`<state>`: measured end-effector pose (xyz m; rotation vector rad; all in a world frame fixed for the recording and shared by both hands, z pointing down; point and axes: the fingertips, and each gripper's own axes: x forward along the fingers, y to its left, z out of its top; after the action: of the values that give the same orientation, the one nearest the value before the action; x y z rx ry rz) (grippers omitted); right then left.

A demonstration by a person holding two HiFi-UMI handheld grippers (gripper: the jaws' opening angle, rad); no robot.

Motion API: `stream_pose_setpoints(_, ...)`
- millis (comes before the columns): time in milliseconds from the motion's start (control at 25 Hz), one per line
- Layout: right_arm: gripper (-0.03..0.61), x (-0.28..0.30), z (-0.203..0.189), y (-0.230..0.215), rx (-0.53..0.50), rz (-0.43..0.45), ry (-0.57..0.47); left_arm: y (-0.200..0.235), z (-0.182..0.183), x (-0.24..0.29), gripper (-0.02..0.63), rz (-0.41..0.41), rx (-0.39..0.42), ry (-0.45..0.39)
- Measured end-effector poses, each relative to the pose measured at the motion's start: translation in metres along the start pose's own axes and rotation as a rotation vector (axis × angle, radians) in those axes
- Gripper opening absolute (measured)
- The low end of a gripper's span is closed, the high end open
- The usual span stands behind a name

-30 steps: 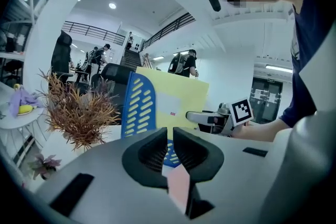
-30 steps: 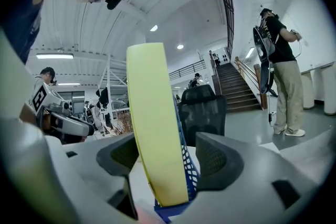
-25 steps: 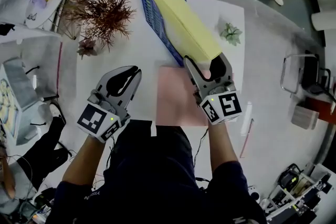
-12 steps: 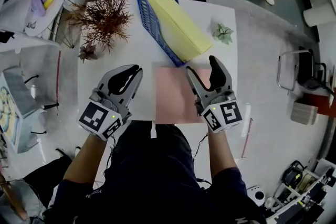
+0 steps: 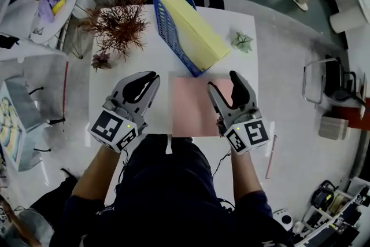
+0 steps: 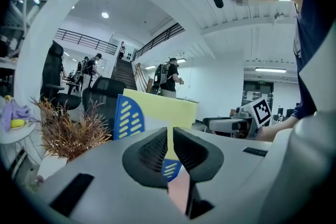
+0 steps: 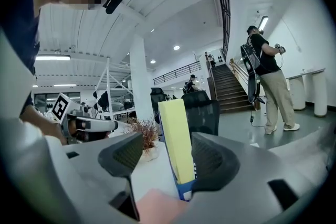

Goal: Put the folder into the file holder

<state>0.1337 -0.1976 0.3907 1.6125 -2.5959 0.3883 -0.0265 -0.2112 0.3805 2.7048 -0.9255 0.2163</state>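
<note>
Inspection finds the yellow folder (image 5: 193,26) already seated in the blue file holder (image 5: 169,32). It stands on its long edge, fills most of the holder's length and rises above the holder's mesh wall. The file holder lies at a slant on the white tabletop (image 5: 144,58). A pink sheet (image 5: 193,110) lies flat just in front of the holder's near end, its far edge close to that end. The right gripper (image 5: 223,80) hovers over the pink sheet, near the holder's near end and clear of it. Its jaws stand wide and have just been closing slightly. Nothing sits between them; the right gripper view shows the folder only in line beyond the gap. The left gripper (image 5: 152,76) hovers to the left of the holder's near end, apart from it, with jaws drawn together to a thin slit and holding nothing. A dried reddish plant (image 5: 118,26) stands just to the left of the holder. A small green succulent (image 5: 241,41) sits to the holder's right, apart from it.
</note>
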Motion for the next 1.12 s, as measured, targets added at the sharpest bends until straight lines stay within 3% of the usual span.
stream_pose_setpoints(720,0.103,-0.004,0.014,0.026,0.012,0.032,-0.007,0.002,0.022,-0.007,0.055,0.001,0.026,-0.035)
stream_pose_setpoints(1120,0.044,-0.005,0.024,0.038,0.028,0.037,-0.029,0.002,0.03,-0.01,0.055,-0.006,0.039,-0.048)
